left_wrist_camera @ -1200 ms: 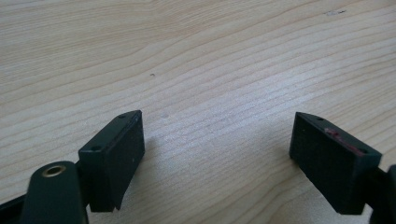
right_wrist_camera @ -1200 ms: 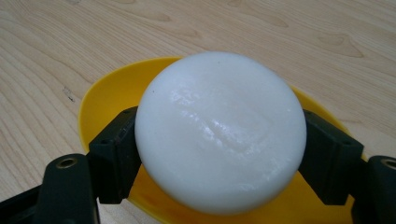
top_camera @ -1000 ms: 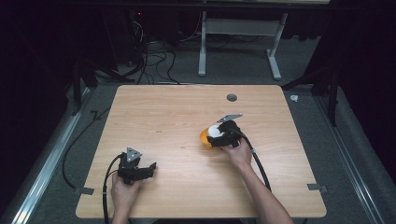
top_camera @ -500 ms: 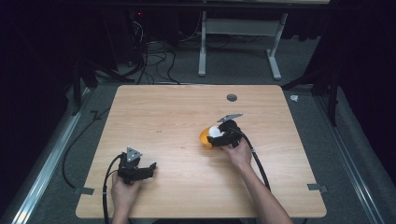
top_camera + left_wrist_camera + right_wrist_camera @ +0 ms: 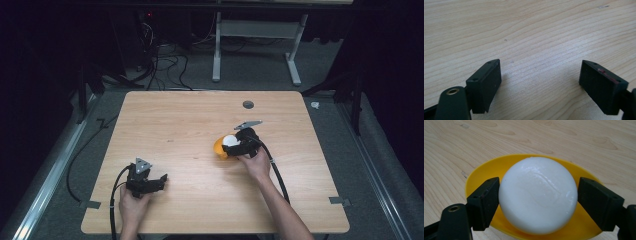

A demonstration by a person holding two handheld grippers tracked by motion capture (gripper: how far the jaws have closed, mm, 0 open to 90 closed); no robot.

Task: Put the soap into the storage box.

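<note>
We see the right hand-held gripper (image 5: pixel 235 145) near the middle of the worktop (image 5: pixel 190 125), a little right of centre, its jaws set on either side of a white ball (image 5: pixel 537 195). In the right gripper view both jaws press the ball's flanks, so we read it as clamped on the ball. The ball sits over a shallow yellow dish (image 5: pixel 486 172) that rests on the wood; whether the ball touches the dish we cannot tell. The left hand-held gripper (image 5: pixel 159 181) lies low at the near left of the worktop, well apart from the dish. Its jaws stand wide apart with bare wood between them.
</note>
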